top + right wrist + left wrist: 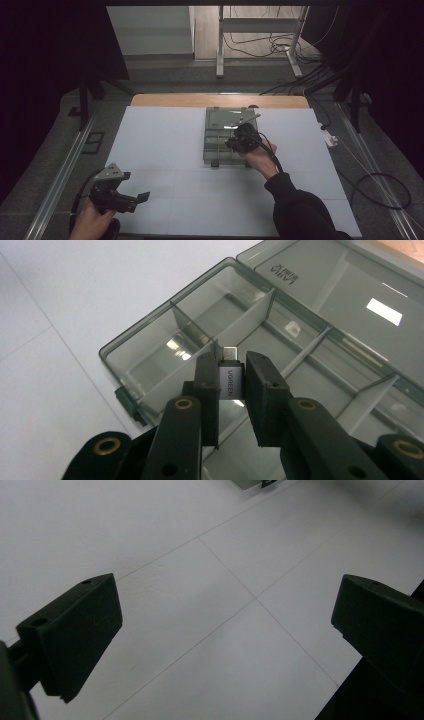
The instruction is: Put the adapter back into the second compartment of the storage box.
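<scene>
Small, light, stiff, slick-cased adapter (231,381), clamped by its flat sides in the right hand-held gripper (232,385) just above the divided box (150,347); best kept gripped mid-body.

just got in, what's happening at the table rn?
A person works with a gripper in each hand. The right gripper is shut on a small grey adapter and holds it over the open compartment box, lid folded back. The adapter is not yet in a compartment. The left gripper is open with nothing between its jaws, off to the near left over the white table.
</scene>
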The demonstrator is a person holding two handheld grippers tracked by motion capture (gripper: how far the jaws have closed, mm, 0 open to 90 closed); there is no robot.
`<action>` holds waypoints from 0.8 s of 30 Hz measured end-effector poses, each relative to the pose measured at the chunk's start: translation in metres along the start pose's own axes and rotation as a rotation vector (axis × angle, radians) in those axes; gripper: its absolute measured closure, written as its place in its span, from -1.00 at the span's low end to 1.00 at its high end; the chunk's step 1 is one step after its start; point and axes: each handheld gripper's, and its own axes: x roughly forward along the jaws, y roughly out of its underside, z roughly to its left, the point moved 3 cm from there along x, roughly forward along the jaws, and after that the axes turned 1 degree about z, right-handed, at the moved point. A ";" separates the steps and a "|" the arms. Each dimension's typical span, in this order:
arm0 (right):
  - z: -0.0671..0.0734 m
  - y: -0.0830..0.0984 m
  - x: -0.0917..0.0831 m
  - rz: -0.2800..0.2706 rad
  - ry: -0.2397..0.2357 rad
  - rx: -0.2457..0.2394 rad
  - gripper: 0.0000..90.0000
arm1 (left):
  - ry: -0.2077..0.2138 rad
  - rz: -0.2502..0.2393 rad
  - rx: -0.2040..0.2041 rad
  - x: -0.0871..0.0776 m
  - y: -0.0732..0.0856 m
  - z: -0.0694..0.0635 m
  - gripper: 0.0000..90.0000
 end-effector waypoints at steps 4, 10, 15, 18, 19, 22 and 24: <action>-0.002 -0.002 0.003 -0.004 0.006 0.001 0.67 | 0.001 -0.001 -0.001 0.000 0.000 0.000 -0.99; -0.005 -0.006 0.008 -0.007 0.014 0.006 0.67 | 0.003 0.001 0.002 0.000 0.000 0.000 -0.99; -0.008 -0.008 0.012 -0.010 0.024 0.005 0.67 | 0.003 0.001 0.001 0.000 0.000 0.000 -0.99; -0.011 -0.009 0.014 -0.013 0.030 0.016 0.67 | 0.004 0.000 -0.001 0.000 0.000 0.000 -0.99; -0.012 -0.010 0.014 -0.015 0.030 0.018 0.67 | 0.004 0.000 -0.001 0.000 0.000 0.000 -0.99; -0.014 -0.012 0.016 -0.017 0.033 0.022 0.67 | 0.003 0.001 -0.002 0.000 0.000 0.000 -0.99; -0.016 -0.014 0.018 -0.018 0.037 0.024 0.67 | 0.005 -0.001 -0.004 0.000 0.000 0.001 -0.99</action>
